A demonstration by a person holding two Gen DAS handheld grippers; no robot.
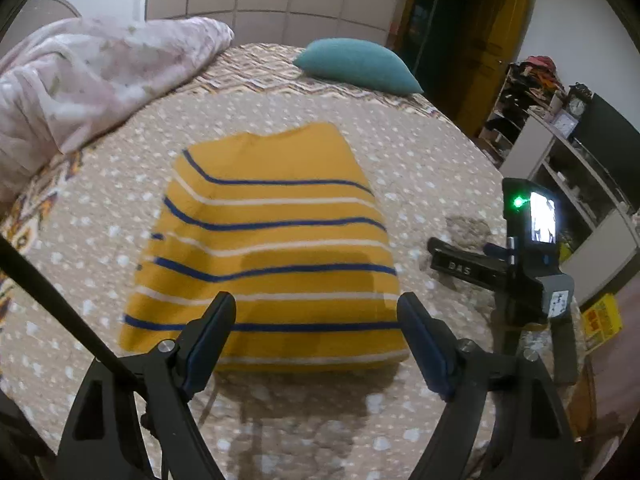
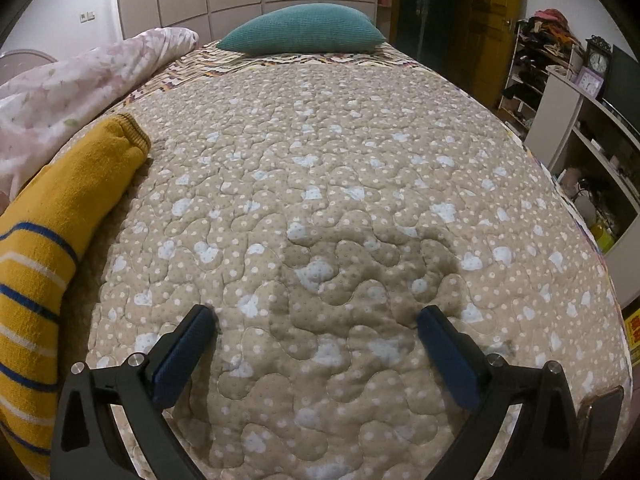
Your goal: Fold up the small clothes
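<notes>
Folded striped sweater flat on quilt; right side bare.

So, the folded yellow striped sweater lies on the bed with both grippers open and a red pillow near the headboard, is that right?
Not quite: the pillow is teal, not red, as the right wrist view shows clearly. The rest holds: the folded sweater lies on the bed, and the left gripper and right gripper are both open.

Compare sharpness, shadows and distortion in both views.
Left wrist view: the striped yellow sweater is motion-blurred, the left claw throws a shadow across it, and the bed bulges under fisheye. Right wrist view: the quilt stitching is crisp, with a soft shadow ahead of the right claw.
</notes>
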